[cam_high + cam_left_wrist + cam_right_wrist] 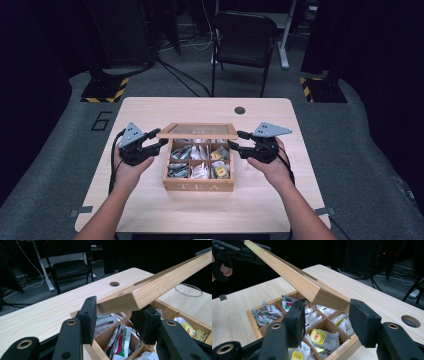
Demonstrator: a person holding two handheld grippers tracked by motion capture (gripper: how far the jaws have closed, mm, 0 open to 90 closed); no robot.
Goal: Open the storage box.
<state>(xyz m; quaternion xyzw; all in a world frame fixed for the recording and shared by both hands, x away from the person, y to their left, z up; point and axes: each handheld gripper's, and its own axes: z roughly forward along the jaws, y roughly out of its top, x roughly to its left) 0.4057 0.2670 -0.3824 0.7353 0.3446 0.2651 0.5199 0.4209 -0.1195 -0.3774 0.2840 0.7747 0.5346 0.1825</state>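
One lid (197, 131) raised above one six-compartment tea box (199, 185), gripped by left tool (161, 144) and right tool (237, 145), two tools clenched on its corners.

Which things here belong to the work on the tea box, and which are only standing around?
In the job:
- wooden tea box
- its lid, raised
- left claw, at the lid's left corner
- right claw, at the lid's right corner

Just lying about:
- tea bags in the compartments
- table
- black chair
- clear round rim
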